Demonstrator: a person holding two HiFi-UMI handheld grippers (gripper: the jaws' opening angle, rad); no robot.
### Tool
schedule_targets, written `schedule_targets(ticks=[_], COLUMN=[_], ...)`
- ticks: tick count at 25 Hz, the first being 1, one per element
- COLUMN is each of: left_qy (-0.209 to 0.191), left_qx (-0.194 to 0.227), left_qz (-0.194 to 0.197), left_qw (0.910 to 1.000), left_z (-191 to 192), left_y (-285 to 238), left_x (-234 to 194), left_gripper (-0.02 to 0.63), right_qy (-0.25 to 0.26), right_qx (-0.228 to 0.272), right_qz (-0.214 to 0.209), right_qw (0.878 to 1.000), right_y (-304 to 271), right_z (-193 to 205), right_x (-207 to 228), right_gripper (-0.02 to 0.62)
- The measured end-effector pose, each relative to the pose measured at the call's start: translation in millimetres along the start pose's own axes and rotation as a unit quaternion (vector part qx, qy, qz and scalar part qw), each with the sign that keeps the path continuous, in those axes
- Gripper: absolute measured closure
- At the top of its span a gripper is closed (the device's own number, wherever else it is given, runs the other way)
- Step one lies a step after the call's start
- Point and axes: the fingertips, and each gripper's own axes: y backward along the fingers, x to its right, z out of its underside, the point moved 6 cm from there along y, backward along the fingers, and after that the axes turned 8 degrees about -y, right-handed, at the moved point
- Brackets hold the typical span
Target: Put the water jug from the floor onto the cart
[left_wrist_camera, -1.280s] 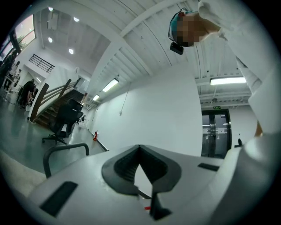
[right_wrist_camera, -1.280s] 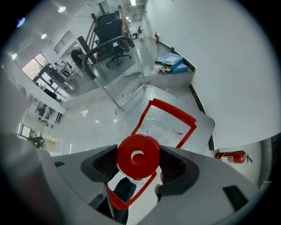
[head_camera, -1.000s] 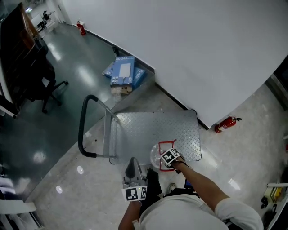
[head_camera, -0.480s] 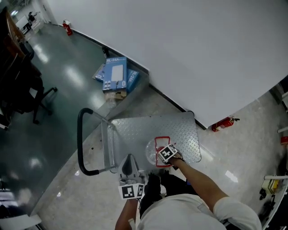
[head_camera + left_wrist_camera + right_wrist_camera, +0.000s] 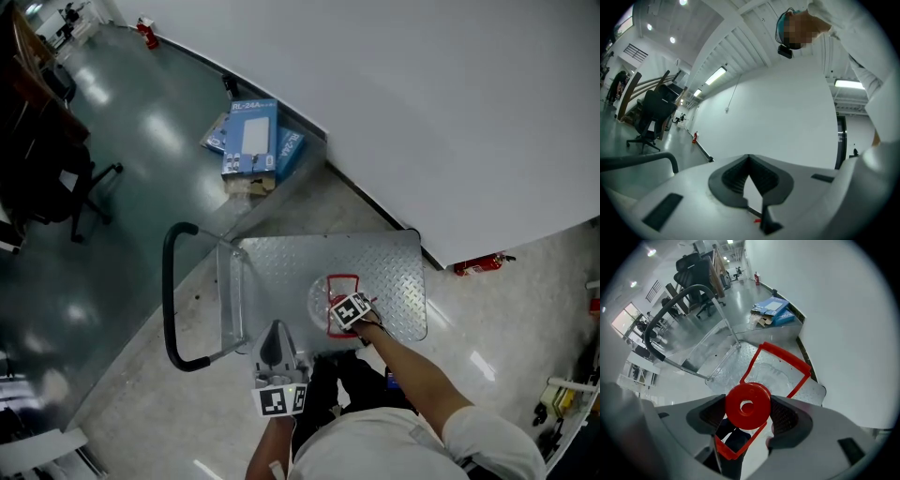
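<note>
Our right gripper (image 5: 747, 408) has its fingers clamped on the red cap (image 5: 747, 405) of the water jug (image 5: 322, 298). The jug hangs over the near right part of the cart (image 5: 291, 262) deck, and whether it touches the plate we can't tell. Our left gripper (image 5: 750, 160) points up just near of the cart, fingers pressed together on nothing. Blue boxes (image 5: 253, 141) lie far left by the wall.

Grey left gripper (image 5: 275, 328), black-and-white marker cube (image 5: 282, 400); seemingly white sleeve (image 5: 487, 436).
</note>
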Motion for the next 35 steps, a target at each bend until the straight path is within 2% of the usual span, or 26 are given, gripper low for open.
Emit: schedule_targets(ticks=[9,17,22,25,28,30,32,35], left_qy=[-0.004,-0.002,-0.002,-0.003,-0.004,-0.006,-0.007,-0.010], left_qx=[-0.014,-0.014,-0.005,0.001,0.010,0.016,0.024,0.034], left_qz=[-0.003,-0.011,-0.010,-0.008,0.000,0.004,0.009,0.020], left_qw=[0.9999,0.9998,0.9999,1.0000,0.9999,0.9998,0.9997,0.9992], left_z=[9.3,8.2,2.5,-0.6,-8.5,-15.5,-23.2,-33.2], left_y=[-23.5,-28.8,-27.2,-26.5,-24.5,-21.8,-18.4,-12.5], left_x=[-8.2,-4.8,0.1,5.7,14.6,20.4,26.9,38.3], left_gripper=[0.603,0.603,0.603,0.603,0.603,0.603,0.603,0.603], right_qy=[-0.011,0.014,0.010,0.012,-0.003,-0.023,-0.032,-0.027], right_qx=[0.003,-0.013,0.021,0.077,0.174,0.246,0.315,0.391], right_qz=[-0.017,-0.012,-0.021,-0.032,-0.021,-0.005,0.016,0.018], right_qw=[1.000,1.000,1.000,0.996,0.984,0.969,0.948,0.920], right_y=[-12.1,-10.9,12.1,43.9,96.5,139.5,176.8,219.6], right_z=[-35.5,-22.0,-26.0,-38.9,-50.2,-53.4,-53.1,-45.4], right_x=[18.8,19.5,23.1,21.2,21.1,19.3,18.5,12.7], right_gripper=[0.298,0.298,0.298,0.301,0.396,0.463,0.545,0.583])
